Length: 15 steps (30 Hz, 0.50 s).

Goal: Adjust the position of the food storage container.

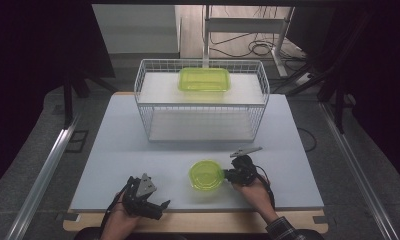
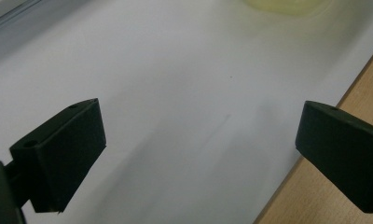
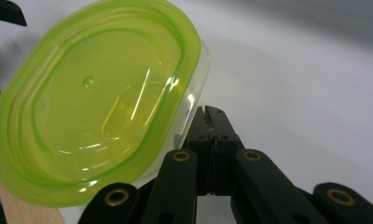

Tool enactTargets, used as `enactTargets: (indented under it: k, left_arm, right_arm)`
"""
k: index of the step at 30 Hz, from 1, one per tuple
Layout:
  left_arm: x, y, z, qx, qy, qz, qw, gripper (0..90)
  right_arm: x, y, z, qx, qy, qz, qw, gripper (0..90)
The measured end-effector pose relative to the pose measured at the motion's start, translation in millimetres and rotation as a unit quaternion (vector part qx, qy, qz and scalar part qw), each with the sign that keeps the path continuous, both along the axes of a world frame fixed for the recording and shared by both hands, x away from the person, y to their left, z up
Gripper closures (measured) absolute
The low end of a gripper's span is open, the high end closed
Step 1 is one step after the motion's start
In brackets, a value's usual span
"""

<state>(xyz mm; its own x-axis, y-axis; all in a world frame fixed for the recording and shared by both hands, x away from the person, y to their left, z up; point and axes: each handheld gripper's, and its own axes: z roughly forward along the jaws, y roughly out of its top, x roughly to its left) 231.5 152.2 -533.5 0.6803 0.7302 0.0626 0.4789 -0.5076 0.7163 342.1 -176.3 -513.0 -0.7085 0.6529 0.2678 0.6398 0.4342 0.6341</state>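
Looks like a lab: white test table (image 1: 138, 165) in the middle, black curtains (image 1: 33, 60) at nine and three o'clock, loose cables (image 1: 253, 47) at one o'clock.

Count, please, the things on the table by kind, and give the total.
Green-lidded containers: 2, an oval one at the right gripper and a rectangular one on the basket's upper shelf
White wire basket: 1
Grippers: 2, counting the left gripper
Total: 5

Each of the 2 hand-held grippers, left gripper (image 1: 147, 199) and right gripper (image 1: 233, 173), is a matte black linkage assembly with brass-ringed pivot holes, blocky black jaws, a trailing black cable behind, a grey three-cornered top plate, and a plaid sleeve cuff (image 1: 284, 228) behind the right unit.
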Motion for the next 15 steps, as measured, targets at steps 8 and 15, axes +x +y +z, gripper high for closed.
enactTargets:
  k: [8,15]
  left_arm:
    - [-0.2,0.8,0.9,-0.002,0.0,0.001,1.0,1.3]
    - [-0.1,2.4,2.0,-0.009,0.0,0.003,1.0,1.5]
  right_arm:
    - [-1.1,-9.2,5.7,-0.037,-0.044,-0.01,0.9983,84.7]
    - [-14.9,-31.8,19.0,-0.037,-0.081,-0.016,0.9959,72.2]
